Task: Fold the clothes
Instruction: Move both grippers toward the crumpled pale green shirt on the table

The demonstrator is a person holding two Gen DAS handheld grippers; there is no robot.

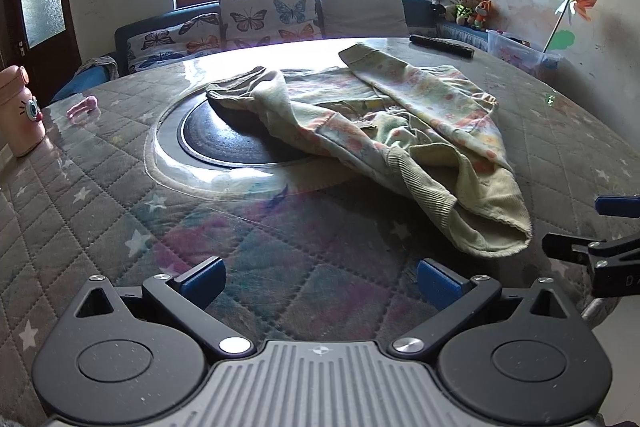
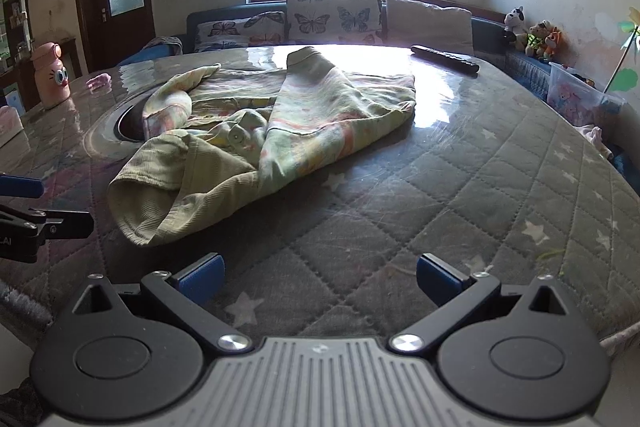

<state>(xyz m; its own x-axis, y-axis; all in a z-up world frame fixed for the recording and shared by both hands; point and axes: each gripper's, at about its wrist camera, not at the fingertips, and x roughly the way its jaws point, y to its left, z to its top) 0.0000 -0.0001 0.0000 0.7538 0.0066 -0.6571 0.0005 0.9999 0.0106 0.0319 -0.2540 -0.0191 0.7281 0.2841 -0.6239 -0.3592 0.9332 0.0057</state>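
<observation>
A pale yellow-green child's garment (image 1: 384, 123) with a faded flower print lies crumpled on the round quilted table (image 1: 120, 211). Part of it covers a dark round disc (image 1: 224, 139) at the table's middle. Its ribbed cuff points toward me. It also shows in the right wrist view (image 2: 256, 131). My left gripper (image 1: 320, 281) is open and empty, low over the near table edge, left of the cuff. My right gripper (image 2: 320, 277) is open and empty, right of the garment. Each gripper's fingers show at the edge of the other's view.
A black remote (image 1: 442, 45) lies at the table's far side. A pink bottle (image 1: 20, 111) stands at the left edge, with a small pink object (image 1: 82, 107) near it. A sofa with cushions (image 1: 272, 13) and a toy bin (image 2: 576, 95) stand beyond.
</observation>
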